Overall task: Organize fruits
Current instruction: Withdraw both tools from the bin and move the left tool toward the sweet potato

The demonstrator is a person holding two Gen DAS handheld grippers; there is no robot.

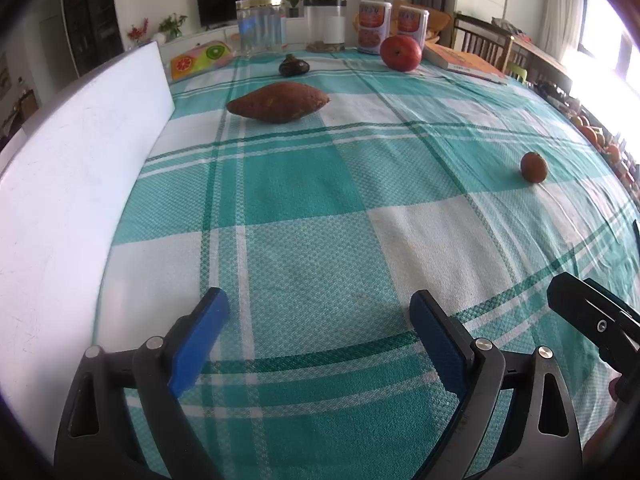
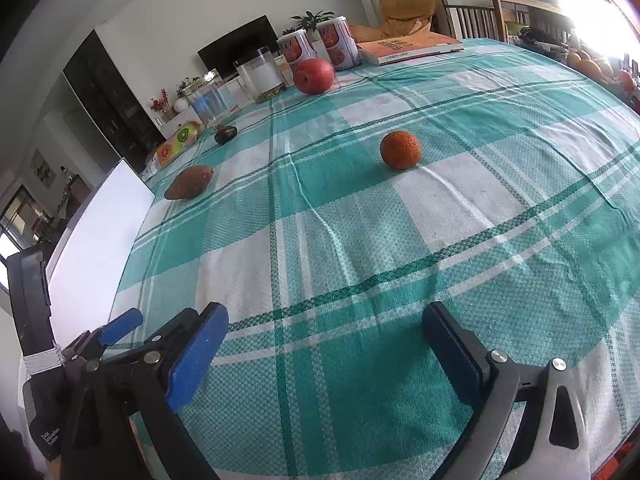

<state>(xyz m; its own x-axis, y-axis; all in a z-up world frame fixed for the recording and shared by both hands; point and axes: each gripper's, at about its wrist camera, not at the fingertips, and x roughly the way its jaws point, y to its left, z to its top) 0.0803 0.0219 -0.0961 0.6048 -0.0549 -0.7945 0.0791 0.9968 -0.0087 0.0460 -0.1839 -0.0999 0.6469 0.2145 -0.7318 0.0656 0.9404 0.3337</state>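
A brown sweet potato [image 1: 279, 101] lies on the green checked tablecloth at the far left; it also shows in the right wrist view [image 2: 189, 182]. A red apple [image 1: 400, 53] [image 2: 314, 76] stands at the far end. A small orange fruit [image 1: 533, 166] [image 2: 400, 150] sits to the right. A small dark fruit [image 1: 293, 67] [image 2: 225, 134] lies behind the sweet potato. My left gripper [image 1: 320, 320] is open and empty over the near cloth. My right gripper [image 2: 326, 330] is open and empty too, well short of the orange fruit.
A white board [image 1: 76, 184] stands along the table's left edge. Two clear jars [image 1: 261, 26], two printed cans [image 1: 374, 26], a book [image 1: 464, 62] and a fruit-print box [image 1: 200, 58] line the far edge. More oranges [image 2: 592, 66] lie off the table at right.
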